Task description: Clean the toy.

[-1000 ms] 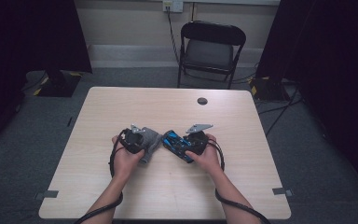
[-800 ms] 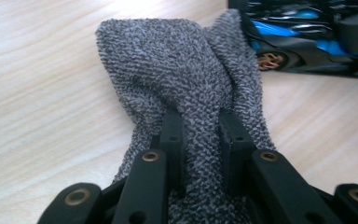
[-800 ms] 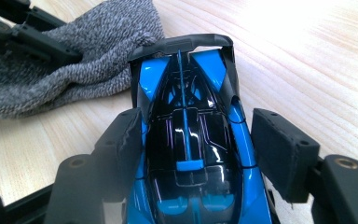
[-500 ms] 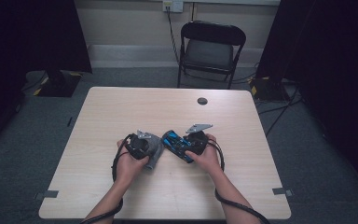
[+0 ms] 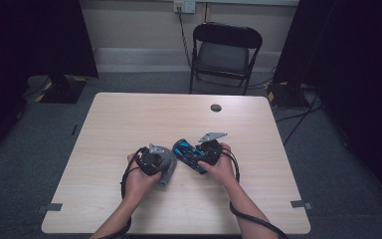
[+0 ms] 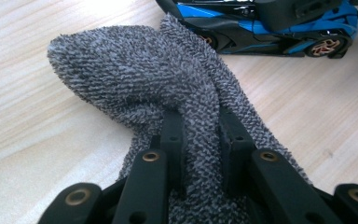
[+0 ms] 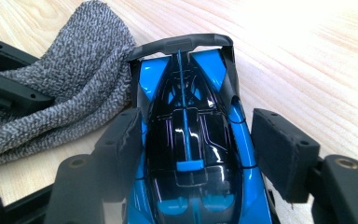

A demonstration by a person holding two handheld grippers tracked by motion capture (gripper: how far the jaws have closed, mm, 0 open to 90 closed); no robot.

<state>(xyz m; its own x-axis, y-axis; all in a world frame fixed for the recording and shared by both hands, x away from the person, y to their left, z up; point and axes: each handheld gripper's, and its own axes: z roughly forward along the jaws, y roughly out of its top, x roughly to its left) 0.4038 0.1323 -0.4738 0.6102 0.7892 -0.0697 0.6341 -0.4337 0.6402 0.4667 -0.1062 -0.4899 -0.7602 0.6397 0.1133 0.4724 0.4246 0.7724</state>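
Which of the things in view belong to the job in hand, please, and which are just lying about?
In the job:
- cloth, pinched in the left gripper
- toy car, between the jaws of the right gripper

Lying about:
- chair behind the table
- dark round spot near the table's far edge
- cables on the floor
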